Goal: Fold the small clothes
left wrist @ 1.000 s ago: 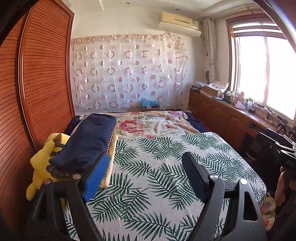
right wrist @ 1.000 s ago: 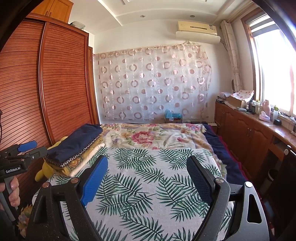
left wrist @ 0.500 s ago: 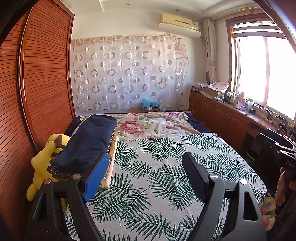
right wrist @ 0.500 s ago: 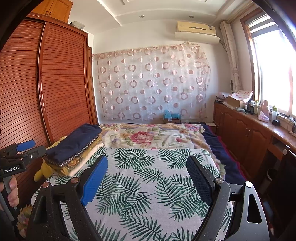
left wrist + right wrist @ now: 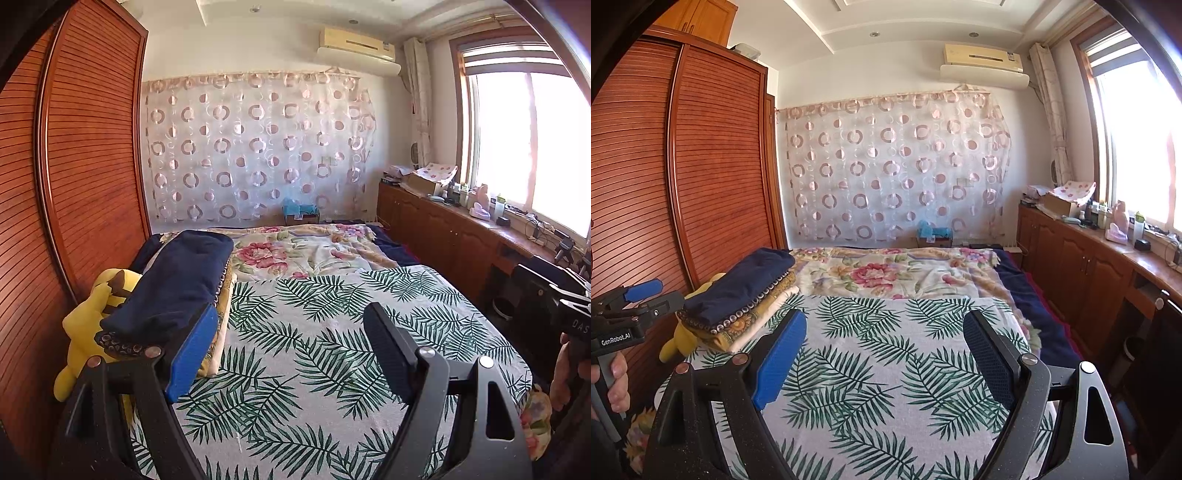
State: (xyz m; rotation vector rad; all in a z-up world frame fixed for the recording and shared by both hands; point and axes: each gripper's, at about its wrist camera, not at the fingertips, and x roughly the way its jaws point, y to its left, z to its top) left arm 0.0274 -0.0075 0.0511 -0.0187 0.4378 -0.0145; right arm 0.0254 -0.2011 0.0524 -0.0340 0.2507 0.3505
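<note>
Left gripper (image 5: pixel 288 343): two fingers spread wide, one blue pad (image 5: pixel 192 354) at lower left of the frame, one black pad at lower right; nothing between them. It hangs over the palm-leaf sheet (image 5: pixel 332 332), not touching it

Right gripper (image 5: pixel 882 350): same layout, one blue pad and one black pad (image 5: pixel 988 354), jaws wide apart and empty, above the same sheet. In the right wrist view the left gripper shows again at far left mid-frame, gripped by the left hand (image 5: pixel 618 384)

Task item: one stack of folded clothes (image 5: pixel 742 299), left of centre in both views, sitting on the left edge of the bed. Layers counted from the right wrist view, four:
- 1 navy piece (image 5: pixel 181 280) on top
- 1 layer with a row of round studs along its edge
- 1 yellow patterned layer
- 1 cream layer at the bottom

The stack lies well apart from both grippers. No loose garment shows on the sheet

Other items:
- 1 yellow plush toy (image 5: pixel 88 332) wedged just beside the stack, against the wooden wardrobe (image 5: pixel 85 166)
- 1 floral blanket (image 5: pixel 894 273) across the far half of the bed
- 1 circle-print curtain (image 5: pixel 897 170) on the back wall
- 1 air conditioner (image 5: pixel 982 64) above it
- 1 window (image 5: pixel 1137 129) at right, over a long wooden cabinet (image 5: pixel 1082 266) with small clutter too small to count
</note>
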